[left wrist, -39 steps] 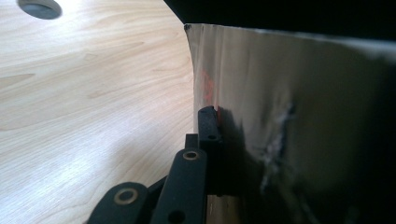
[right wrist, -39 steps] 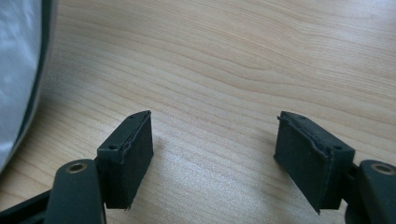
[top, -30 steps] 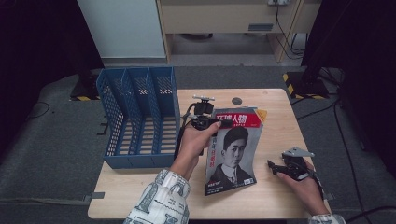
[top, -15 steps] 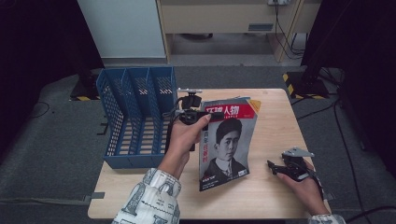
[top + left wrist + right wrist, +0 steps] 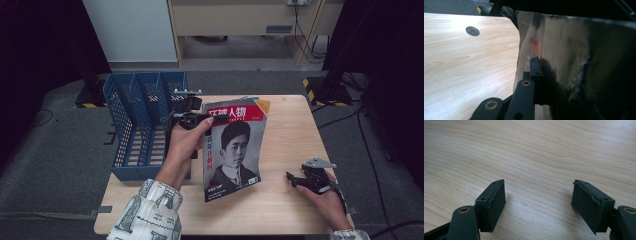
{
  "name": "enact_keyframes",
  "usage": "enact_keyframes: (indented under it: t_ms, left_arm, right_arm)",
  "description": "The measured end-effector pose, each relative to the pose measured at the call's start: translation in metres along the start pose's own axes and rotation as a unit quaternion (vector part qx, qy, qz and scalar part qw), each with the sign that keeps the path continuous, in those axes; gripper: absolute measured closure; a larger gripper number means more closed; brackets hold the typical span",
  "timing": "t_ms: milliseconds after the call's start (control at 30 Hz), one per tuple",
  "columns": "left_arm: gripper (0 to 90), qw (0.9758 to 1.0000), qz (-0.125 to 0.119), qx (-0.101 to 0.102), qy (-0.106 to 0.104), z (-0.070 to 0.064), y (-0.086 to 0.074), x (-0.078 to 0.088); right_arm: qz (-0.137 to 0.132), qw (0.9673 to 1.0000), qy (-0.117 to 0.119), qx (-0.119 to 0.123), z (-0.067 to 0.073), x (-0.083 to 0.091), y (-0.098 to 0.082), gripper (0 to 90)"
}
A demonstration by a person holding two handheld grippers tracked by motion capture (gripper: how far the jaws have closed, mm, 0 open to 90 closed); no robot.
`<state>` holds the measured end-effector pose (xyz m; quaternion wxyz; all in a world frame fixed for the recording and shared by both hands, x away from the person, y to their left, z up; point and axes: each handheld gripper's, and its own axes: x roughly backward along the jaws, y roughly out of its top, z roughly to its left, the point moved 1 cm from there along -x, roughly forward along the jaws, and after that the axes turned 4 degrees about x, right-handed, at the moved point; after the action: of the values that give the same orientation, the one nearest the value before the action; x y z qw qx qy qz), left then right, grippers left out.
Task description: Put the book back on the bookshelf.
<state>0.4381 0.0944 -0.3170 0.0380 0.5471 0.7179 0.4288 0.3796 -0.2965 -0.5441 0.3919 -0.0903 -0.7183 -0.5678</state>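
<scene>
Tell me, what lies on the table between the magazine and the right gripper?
Nothing: in the high view, only bare wooden table lies between the magazine and the right gripper.

hidden: left gripper [image 5: 212,120] tips behind magazine [image 5: 232,147] top edge, centre of high view | cut off: magazine at right and bottom edges of left gripper view | unreadable: cover small print

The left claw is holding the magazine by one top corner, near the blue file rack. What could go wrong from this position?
1. The left claw grips the magazine at one top corner only, so it may slip out or the cover may tear.
2. The magazine hangs limp, its lower edge near the table; it may bend against a divider of the blue file rack and miss a slot.
3. The right claw rests open on the table, too far to steady it.
</scene>
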Motion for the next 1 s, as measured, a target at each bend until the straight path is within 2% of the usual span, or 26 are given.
enact_keyframes:
  t_ms: [167,567,1000]
  left_arm:
    - [86.3,1.0,-0.004,-0.004,-0.002,0.001,0.005,0.007]
    - [86.1,0.9998,-0.018,0.005,-0.008,0.01,0.01,0.023]
    - [86.3,0.9996,-0.027,0.007,-0.004,0.013,0.01,0.031]
  right_arm:
    - [0.001,1.0,0.0,0.0,0.0,0.0,0.0,27.1]
    - [0.001,1.0,0.0,-0.001,0.0,0.0,0.0,27.1]
    - [0.0,1.0,-0.002,-0.004,0.001,0.0,0.0,27.1]
